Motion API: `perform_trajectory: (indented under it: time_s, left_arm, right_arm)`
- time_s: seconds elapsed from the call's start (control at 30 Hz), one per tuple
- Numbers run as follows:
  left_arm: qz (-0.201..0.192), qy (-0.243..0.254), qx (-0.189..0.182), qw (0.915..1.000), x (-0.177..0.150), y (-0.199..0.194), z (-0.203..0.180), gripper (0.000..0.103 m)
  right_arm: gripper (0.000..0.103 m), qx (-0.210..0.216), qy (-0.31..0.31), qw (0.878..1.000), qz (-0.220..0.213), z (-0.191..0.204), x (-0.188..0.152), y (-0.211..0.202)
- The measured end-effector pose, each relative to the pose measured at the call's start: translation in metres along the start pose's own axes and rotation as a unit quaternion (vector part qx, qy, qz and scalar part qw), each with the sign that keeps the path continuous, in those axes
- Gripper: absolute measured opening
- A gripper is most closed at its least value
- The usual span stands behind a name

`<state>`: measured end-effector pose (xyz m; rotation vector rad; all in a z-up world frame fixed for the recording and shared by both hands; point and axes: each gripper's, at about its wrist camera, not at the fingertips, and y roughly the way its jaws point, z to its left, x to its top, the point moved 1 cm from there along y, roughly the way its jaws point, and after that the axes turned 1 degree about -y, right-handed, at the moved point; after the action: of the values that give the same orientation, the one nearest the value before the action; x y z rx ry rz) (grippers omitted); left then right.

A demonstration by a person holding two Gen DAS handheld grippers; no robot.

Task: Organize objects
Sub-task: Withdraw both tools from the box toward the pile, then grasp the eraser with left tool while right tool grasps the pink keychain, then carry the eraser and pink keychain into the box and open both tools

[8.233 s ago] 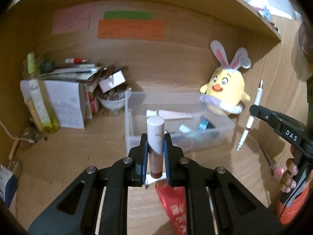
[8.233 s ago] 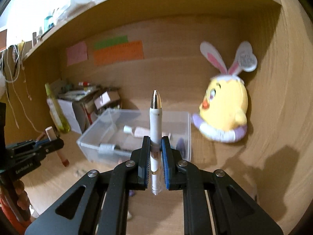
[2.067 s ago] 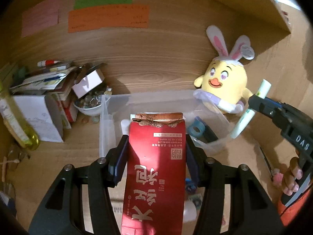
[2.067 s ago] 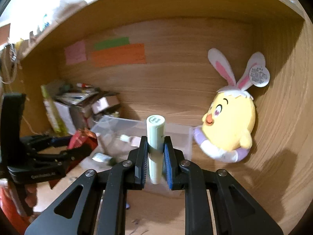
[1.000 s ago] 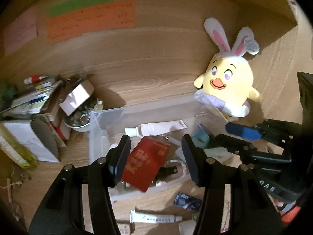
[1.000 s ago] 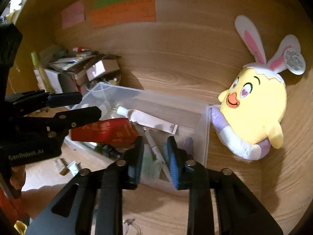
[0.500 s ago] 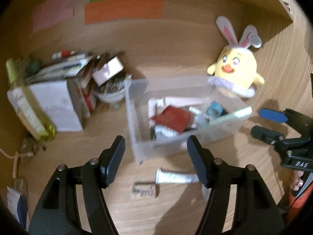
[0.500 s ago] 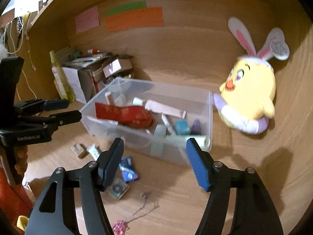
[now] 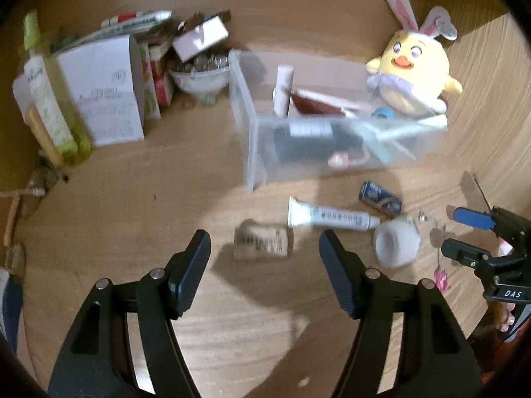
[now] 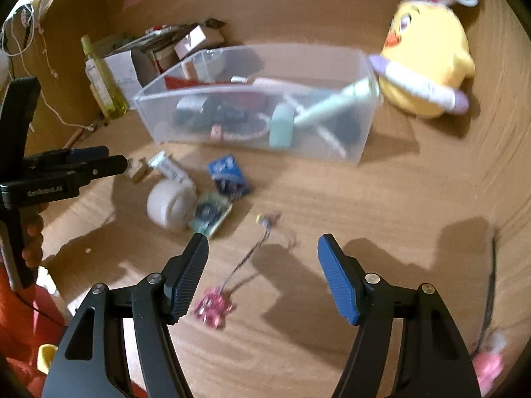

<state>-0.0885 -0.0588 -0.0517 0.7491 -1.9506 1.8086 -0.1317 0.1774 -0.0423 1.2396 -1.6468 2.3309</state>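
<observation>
One clear plastic bin (image 9: 252, 139) stands far on the desk (image 9: 132, 199), holding a jumble of tubes and a red packet, with one yellow plush chick (image 9: 411, 66) just to its right. Near its front wall lie one white tube (image 9: 328, 216), one small brown box (image 9: 262, 239), one blue packet (image 9: 380, 198) and one roll of white tape (image 9: 396, 241). Both the left hand-held gripper (image 9: 265, 248) and the right hand-held gripper (image 10: 262, 248) hover over the desk, jaws wide apart and empty.

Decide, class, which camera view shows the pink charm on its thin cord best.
The right wrist view: the pink charm lies whole on the desk, its cord running up between the open fingers. The left wrist view shows only a small pink speck near the right gripper.
</observation>
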Motion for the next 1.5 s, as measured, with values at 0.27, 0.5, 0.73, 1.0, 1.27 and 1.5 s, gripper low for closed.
perform_trajectory:
  time_s: [0.27,0.5,0.73,1.0,1.27,1.5]
  left_arm:
    - [0.024,-0.007,0.013,0.9996,-0.023,0.01,0.005,0.069]
    - [0.017,-0.005,0.021,0.9996,-0.011,0.016,0.004,0.067]
    - [0.013,0.015,0.041,0.999,-0.003,0.028,-0.004,0.039]
    - [0.007,0.005,0.028,0.9996,-0.005,0.022,-0.003,0.039]
    - [-0.018,0.018,0.022,0.9994,-0.006,-0.003,-0.016,0.039]
    - [-0.054,0.034,0.008,0.9979,0.002,-0.031,-0.034,0.039]
  right_arm:
    - [0.065,-0.008,-0.014,1.0,0.0,0.014,-0.027,-0.004]
    - [0.038,-0.031,-0.048,0.998,-0.015,0.031,-0.039,-0.009]
    - [0.019,-0.053,-0.054,0.997,-0.023,0.03,-0.041,-0.01]
    - [0.019,-0.05,-0.019,0.997,-0.052,0.008,-0.022,-0.023]
    - [0.019,-0.06,-0.023,0.992,-0.107,0.005,0.005,-0.053]
    - [0.019,-0.054,-0.021,0.986,-0.154,0.007,0.031,-0.07]
